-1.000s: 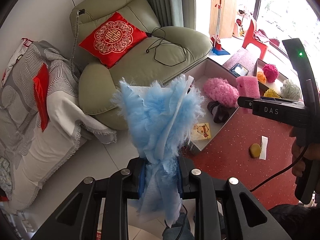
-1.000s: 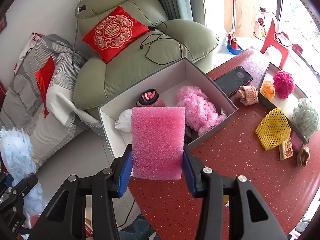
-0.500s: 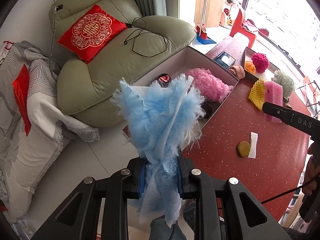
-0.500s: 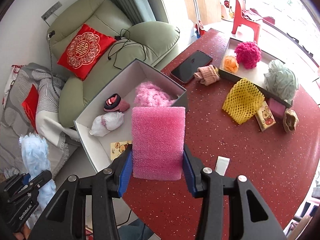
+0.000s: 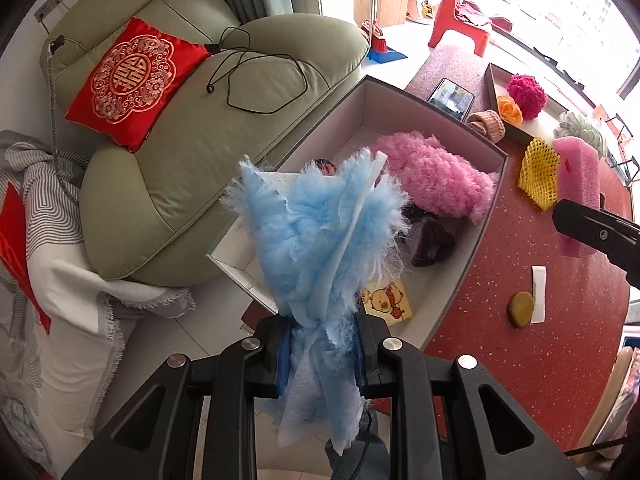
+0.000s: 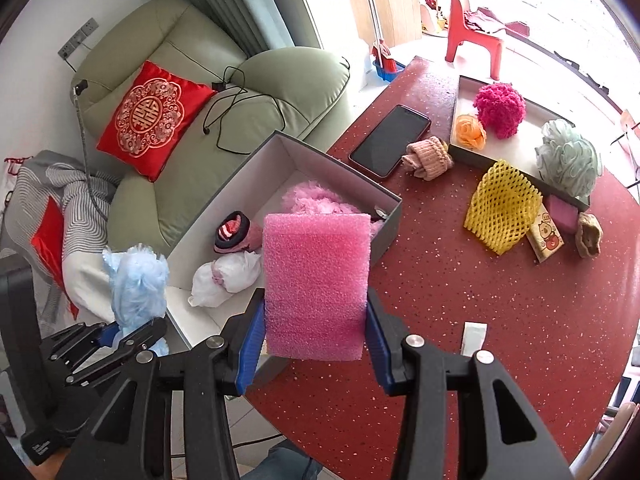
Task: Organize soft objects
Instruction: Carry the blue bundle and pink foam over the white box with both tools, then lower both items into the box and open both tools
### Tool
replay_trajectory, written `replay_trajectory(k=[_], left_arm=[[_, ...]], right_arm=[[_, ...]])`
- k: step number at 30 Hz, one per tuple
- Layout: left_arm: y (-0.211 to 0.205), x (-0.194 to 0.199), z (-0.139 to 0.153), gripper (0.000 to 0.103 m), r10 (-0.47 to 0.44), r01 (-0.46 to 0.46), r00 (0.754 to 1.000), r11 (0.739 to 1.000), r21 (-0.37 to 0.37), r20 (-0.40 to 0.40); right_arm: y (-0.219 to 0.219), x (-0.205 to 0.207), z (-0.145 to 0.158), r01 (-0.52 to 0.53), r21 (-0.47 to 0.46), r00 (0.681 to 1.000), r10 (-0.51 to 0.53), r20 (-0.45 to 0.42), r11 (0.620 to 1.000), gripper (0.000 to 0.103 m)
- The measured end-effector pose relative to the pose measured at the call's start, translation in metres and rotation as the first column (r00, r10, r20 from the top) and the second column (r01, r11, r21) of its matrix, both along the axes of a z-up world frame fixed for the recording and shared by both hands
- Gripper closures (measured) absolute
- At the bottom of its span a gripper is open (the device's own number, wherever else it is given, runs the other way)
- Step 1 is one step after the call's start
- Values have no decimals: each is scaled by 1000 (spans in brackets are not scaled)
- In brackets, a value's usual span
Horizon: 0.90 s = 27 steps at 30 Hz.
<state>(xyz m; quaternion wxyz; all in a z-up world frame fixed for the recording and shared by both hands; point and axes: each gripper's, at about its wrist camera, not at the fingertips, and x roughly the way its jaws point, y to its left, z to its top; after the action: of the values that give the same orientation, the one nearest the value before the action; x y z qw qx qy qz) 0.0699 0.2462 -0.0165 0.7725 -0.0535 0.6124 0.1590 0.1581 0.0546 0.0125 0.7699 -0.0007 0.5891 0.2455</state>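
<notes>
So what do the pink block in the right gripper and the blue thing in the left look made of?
Pink block: looks like soft foam, matte, with a fine bubbly, pitted surface. Blue thing: probably synthetic fluffy fibre on thin fabric strips; wispy frayed edges, a flat white band showing.

Embroidered in gold on the red cushion (image 6: 150, 118) resting on the green armchair (image 6: 240, 120): the Chinese double-happiness character, 囍. Small white lettering on the left gripper's (image 6: 120, 334) black body, too small to read.
</notes>
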Motion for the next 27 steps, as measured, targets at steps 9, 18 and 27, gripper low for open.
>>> replay_trajectory(k=[9,18,27], left_arm=[[33,13,-40,78,-19,15,998,998,-60,-65],[39,25,-55,78,-79,70,992,993,-96,-94],[44,33,-67,78,-96,82,989,989,-119,-115]], right_arm=[[54,0,-19,-23,-58,997,19,-74,998,54],[82,1,-32,-67,-115,992,54,-114,991,54],[90,6,-51,-84,-147,983,58,-172,986,54]])
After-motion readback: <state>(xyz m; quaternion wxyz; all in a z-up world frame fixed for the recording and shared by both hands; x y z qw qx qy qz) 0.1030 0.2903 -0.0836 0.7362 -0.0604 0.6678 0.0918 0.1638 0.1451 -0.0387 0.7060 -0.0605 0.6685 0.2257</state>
